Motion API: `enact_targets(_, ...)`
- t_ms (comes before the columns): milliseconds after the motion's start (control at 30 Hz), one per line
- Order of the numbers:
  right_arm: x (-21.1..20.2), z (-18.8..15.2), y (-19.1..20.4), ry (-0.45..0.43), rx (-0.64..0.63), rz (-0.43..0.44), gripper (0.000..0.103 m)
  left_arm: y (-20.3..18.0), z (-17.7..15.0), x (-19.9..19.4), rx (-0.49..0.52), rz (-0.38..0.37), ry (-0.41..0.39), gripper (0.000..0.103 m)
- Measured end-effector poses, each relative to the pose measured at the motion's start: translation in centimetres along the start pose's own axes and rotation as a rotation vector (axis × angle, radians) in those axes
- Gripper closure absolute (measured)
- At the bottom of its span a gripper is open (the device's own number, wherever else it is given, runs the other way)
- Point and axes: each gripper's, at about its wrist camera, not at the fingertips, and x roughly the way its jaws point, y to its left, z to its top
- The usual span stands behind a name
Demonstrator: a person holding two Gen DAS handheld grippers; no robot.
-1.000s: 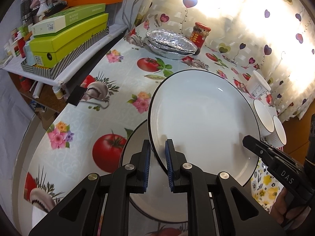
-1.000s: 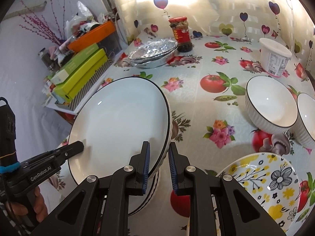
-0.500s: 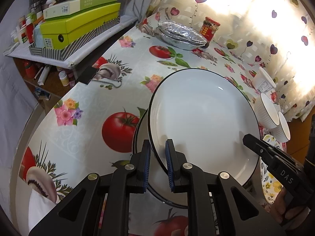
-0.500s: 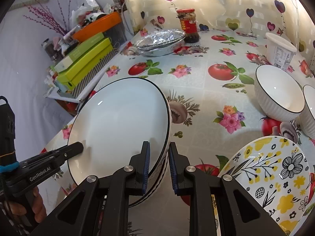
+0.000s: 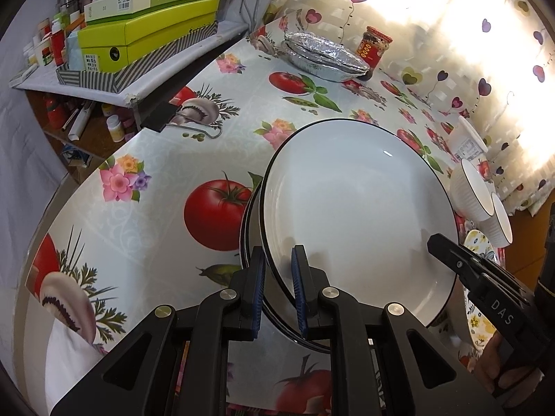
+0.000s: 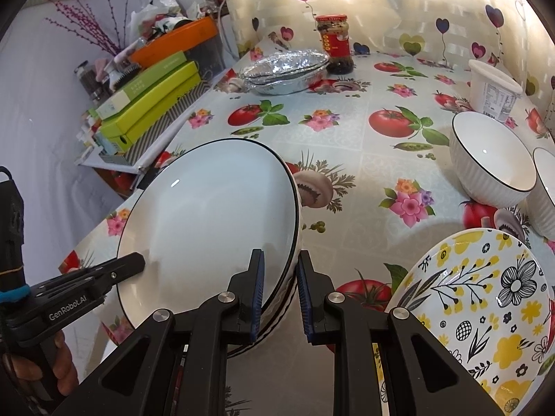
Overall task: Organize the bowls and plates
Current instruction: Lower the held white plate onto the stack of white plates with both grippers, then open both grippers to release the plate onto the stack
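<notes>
A white plate with a black rim (image 5: 357,204) rests on a stack of like plates (image 5: 248,232) on the table. My left gripper (image 5: 278,282) is shut on its near rim, one finger above, one below. My right gripper (image 6: 280,279) grips the opposite rim of the same plate (image 6: 208,215), fingers a little wider apart. Each gripper shows in the other's view. Two white ribbed bowls (image 6: 492,159) stand to the right. A yellow flowered plate (image 6: 485,305) lies at the right front.
Foil trays (image 6: 284,71) and a red-labelled jar (image 6: 334,43) stand at the back. A white tub (image 6: 492,92) is at the back right. Green boxes (image 5: 145,34) sit on a side shelf left of the table. The tablecloth (image 5: 156,180) has tomato prints.
The white plate has come down onto the stack and now sits nearly level on it. Both grippers lowered with it. The right gripper's fingers have spread slightly.
</notes>
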Motion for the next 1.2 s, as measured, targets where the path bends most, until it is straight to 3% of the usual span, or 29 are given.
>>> enact_targets(1200,-0.3,-0.5,-0.3,-0.044,-0.018,-0.021,0.085,-1.0,-0.5,1.1,0.003,0.018,0.023,0.084)
